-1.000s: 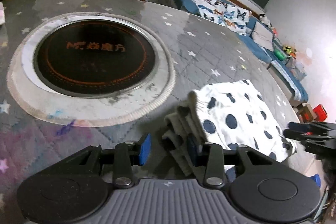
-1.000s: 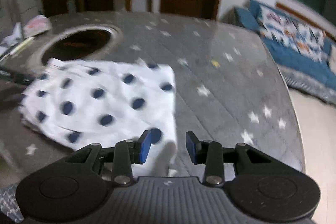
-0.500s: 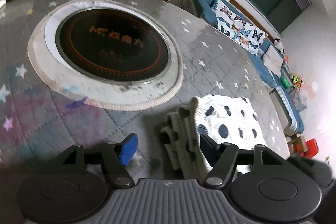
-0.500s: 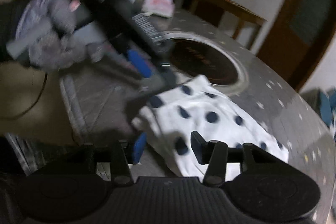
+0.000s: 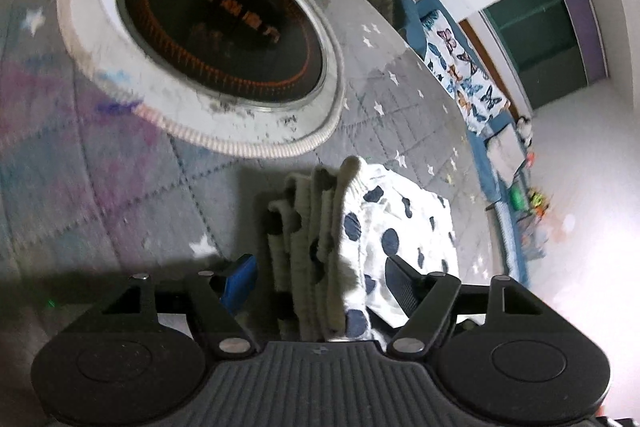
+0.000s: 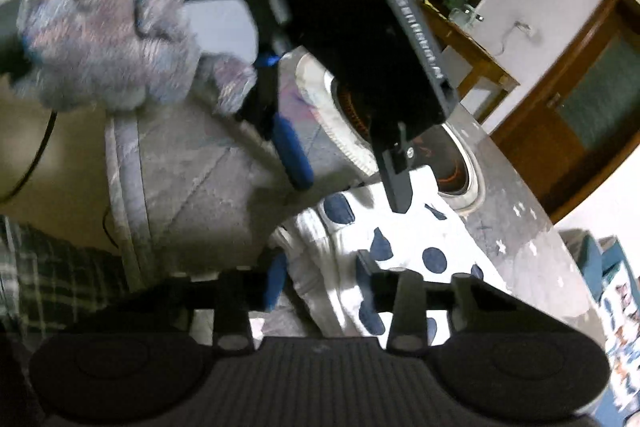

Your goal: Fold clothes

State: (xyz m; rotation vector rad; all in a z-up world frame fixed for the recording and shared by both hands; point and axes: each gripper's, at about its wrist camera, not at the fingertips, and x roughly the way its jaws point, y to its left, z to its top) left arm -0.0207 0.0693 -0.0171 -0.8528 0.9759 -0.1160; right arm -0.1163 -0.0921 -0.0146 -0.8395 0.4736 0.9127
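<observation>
A folded white garment with dark blue dots (image 5: 396, 227) lies on the grey star-patterned table cover (image 5: 120, 187). Its stacked folded edge (image 5: 308, 251) sits between the open fingers of my left gripper (image 5: 320, 275). In the right wrist view the same garment (image 6: 400, 247) lies between the open fingers of my right gripper (image 6: 320, 275). The left gripper (image 6: 344, 195) shows there from outside, over the garment's far end, with one blue pad (image 6: 292, 155) beside the cloth and the other finger on top.
A round black cooktop with a white ring (image 5: 220, 35) is set in the table beyond the garment. A blue sofa with butterfly cushions (image 5: 464, 75) stands past the table. A gloved hand (image 6: 112, 39) holds the left gripper. A wooden door (image 6: 592, 107) is behind.
My left gripper opened wider and moved over the folded edge. My right gripper swung round to the garment's other end, opened, and now straddles it, facing the left gripper.
</observation>
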